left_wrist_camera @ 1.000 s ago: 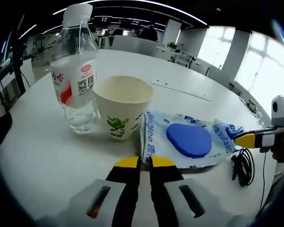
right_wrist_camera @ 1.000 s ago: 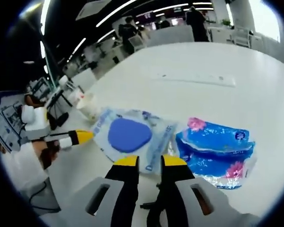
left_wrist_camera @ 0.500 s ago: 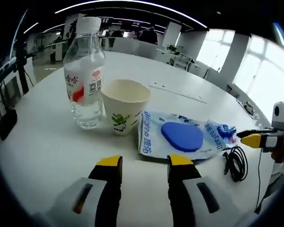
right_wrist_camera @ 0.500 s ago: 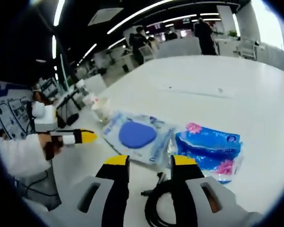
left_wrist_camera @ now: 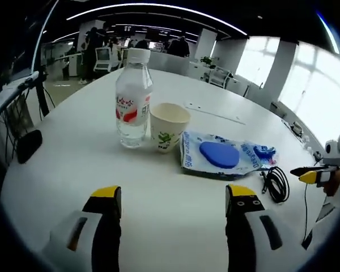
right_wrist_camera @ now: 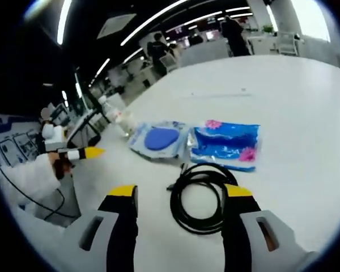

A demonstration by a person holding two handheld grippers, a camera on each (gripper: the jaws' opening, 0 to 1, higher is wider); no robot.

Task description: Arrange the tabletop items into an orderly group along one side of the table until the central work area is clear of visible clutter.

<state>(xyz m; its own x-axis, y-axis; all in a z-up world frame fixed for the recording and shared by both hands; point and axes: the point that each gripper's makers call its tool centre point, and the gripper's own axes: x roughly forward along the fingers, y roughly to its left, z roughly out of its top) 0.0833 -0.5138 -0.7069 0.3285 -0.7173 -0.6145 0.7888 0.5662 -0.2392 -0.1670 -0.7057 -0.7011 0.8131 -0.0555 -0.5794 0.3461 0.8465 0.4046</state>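
Both grippers have pulled back and spread their jaws wide over the last second, so I'm now looking at the whole lineup from farther off instead of hovering right over it. My left gripper (left_wrist_camera: 173, 203) is open with nothing in it, and the same goes for my right gripper (right_wrist_camera: 181, 205), whose jaws straddle the black coiled cable (right_wrist_camera: 202, 197) without touching it. To me that reads like a release and step back, so the grouping is mostly done. From the left gripper view the row goes: clear water bottle (left_wrist_camera: 133, 106) with a red and white label, upright, then the paper cup (left_wrist_camera: 169, 127) with a green print just beside it, then the flat wipes pack (left_wrist_camera: 218, 156) with its blue oval flap. The cable sits near that pack's far end. From the right gripper view there's also a blue tissue pack (right_wrist_camera: 225, 145) with pink flowers right next to the wipes. Everything's on the white surface (left_wrist_camera: 73, 164), loosely in a line, and the cable looks like the loosest piece left.
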